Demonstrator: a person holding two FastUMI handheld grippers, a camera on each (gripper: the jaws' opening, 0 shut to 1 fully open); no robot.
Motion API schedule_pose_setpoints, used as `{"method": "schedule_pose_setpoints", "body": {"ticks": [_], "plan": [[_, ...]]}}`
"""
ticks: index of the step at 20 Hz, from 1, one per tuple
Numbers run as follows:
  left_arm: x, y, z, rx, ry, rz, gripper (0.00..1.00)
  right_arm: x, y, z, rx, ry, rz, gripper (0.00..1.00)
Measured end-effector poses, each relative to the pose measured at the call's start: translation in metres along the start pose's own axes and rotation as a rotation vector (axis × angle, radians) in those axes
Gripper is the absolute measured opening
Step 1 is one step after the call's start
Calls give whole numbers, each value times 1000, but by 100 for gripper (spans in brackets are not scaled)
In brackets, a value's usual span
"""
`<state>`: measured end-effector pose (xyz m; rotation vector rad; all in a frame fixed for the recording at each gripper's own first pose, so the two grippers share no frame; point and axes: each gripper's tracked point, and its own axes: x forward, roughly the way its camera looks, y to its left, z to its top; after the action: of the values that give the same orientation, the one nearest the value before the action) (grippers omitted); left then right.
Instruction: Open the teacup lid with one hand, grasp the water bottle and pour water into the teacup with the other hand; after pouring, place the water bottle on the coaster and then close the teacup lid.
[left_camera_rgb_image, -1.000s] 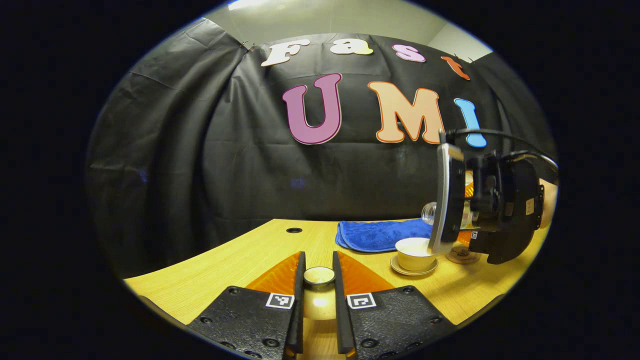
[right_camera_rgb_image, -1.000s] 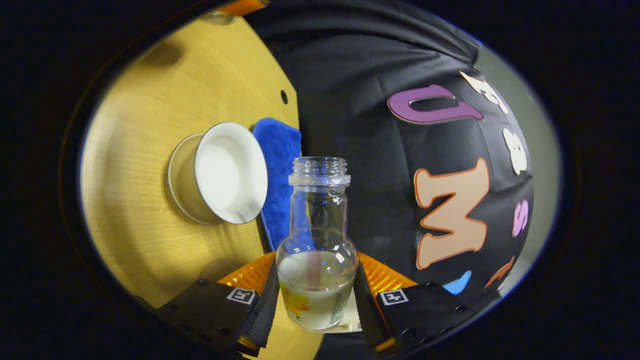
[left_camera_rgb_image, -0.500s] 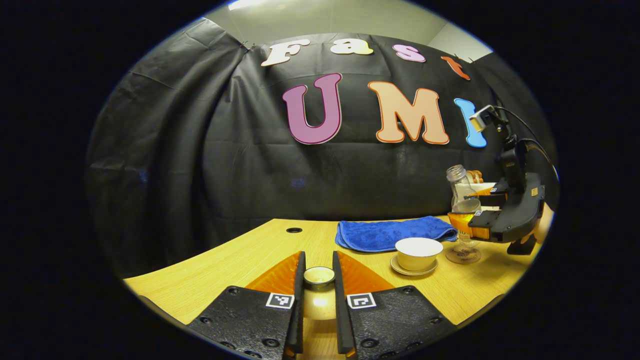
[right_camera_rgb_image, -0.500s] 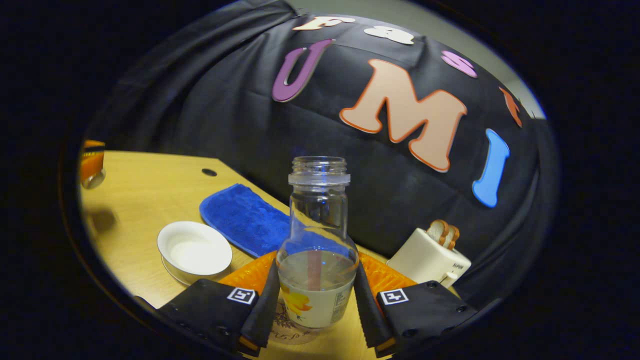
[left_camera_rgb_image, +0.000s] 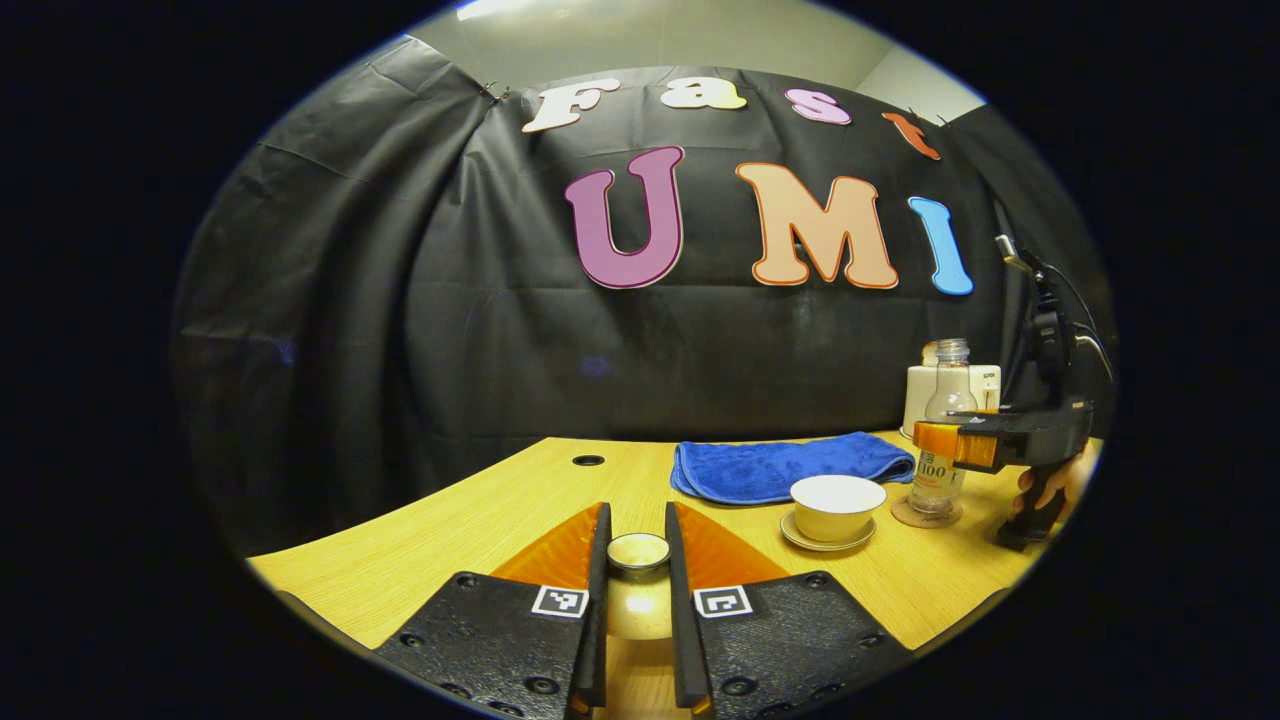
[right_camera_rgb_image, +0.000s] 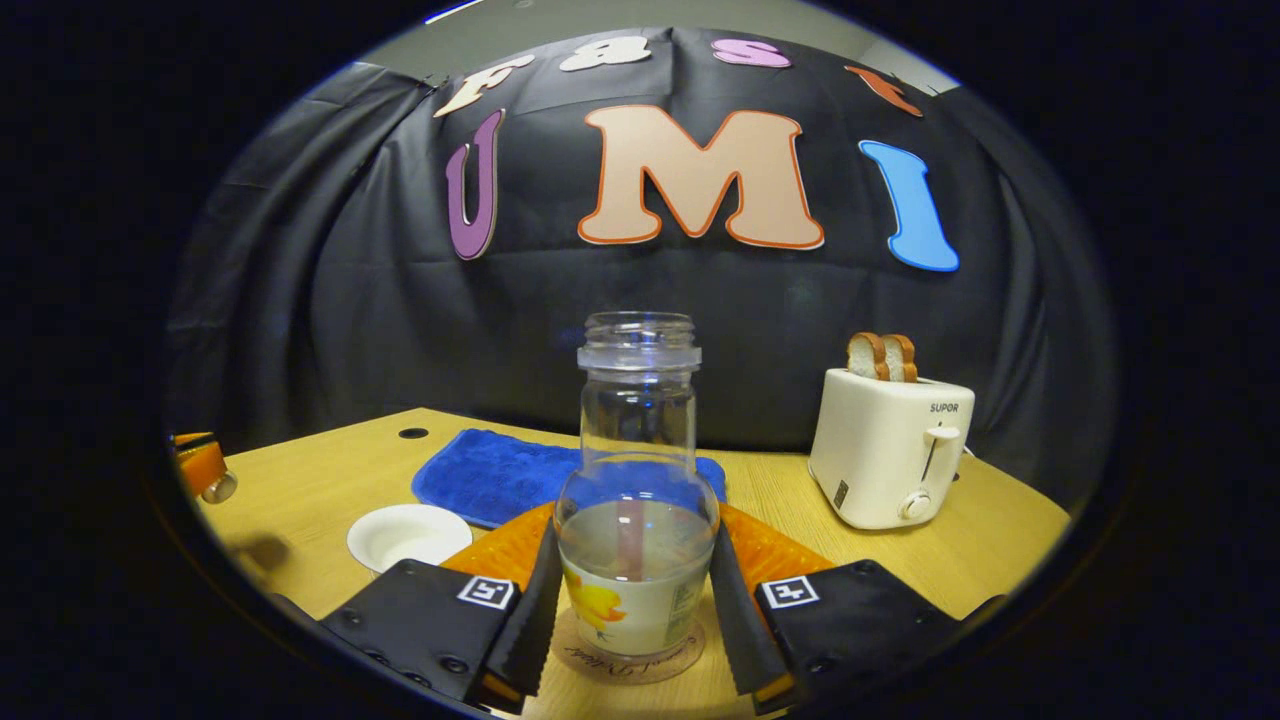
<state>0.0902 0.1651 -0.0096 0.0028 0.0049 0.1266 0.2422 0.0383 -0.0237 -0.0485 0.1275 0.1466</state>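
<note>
In the right gripper view the right tongs (right_camera_rgb_image: 633, 600) are clamped on the lower body of the water bottle (right_camera_rgb_image: 637, 480), low centre of the frame; it stands upright over the coaster (right_camera_rgb_image: 630, 655), and I cannot tell whether it rests there fully. The bottle looks like clear glass, partly filled: fairly heavy, rigid, slippery, breakable. The wide labelled belly is the safe place to hold, not the narrow neck.

In the left gripper view the left tongs (left_camera_rgb_image: 638, 600) are closed on the knob of the teacup lid (left_camera_rgb_image: 638, 552), bottom centre, above the worktop (left_camera_rgb_image: 480, 520). The lid seems small, light, hard and chippable. The open teacup (left_camera_rgb_image: 836, 505) sits on its saucer (left_camera_rgb_image: 826, 543), lower right, just beside the bottle.
</note>
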Motion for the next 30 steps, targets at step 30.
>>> {"method": "schedule_pose_setpoints", "body": {"ticks": [30], "plan": [[-1,1,-1,-3,1,11,24,-22,0,5,40,-105,-3,96]]}}
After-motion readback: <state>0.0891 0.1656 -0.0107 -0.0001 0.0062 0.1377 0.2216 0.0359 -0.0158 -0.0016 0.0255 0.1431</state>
